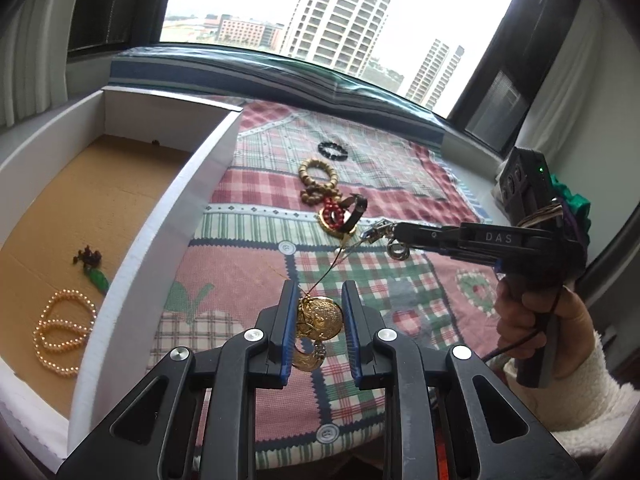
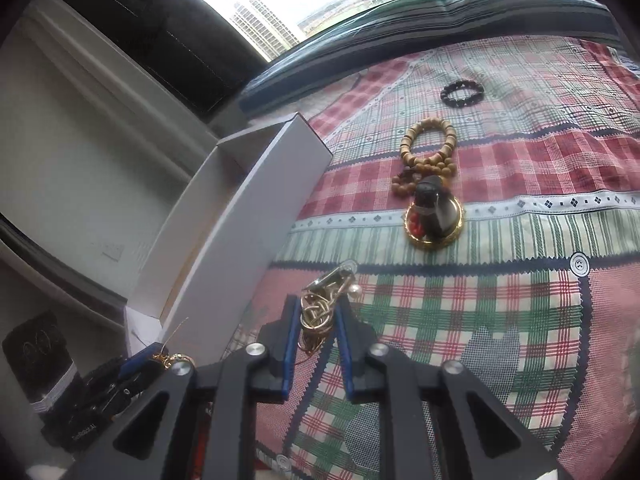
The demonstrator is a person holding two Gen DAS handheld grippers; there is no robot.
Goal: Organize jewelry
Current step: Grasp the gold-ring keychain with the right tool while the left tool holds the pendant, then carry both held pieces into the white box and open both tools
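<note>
My left gripper (image 1: 319, 292) is shut on a gold medallion pendant (image 1: 322, 318), lifted above the patchwork cloth (image 1: 248, 272). A thin dark cord (image 1: 332, 268) runs taut from the pendant to my right gripper (image 1: 394, 232). A hand holds that gripper at the right, with a silver clasp (image 1: 376, 232) sticking out of its tip. In the right wrist view my right gripper (image 2: 317, 304) is shut on a tangle of gold rings (image 2: 316, 316), with a small pearl (image 2: 355, 290) beside it. My left gripper (image 2: 148, 354) shows at the lower left.
A white box (image 1: 160, 220) with a cardboard floor stands at the left, holding a pearl bracelet (image 1: 64, 332) and a green and dark piece (image 1: 94, 268). On the cloth lie a black bead bracelet (image 1: 333, 150), a wooden bead bracelet (image 1: 318, 178) and red beads (image 1: 334, 212) on a gold bangle.
</note>
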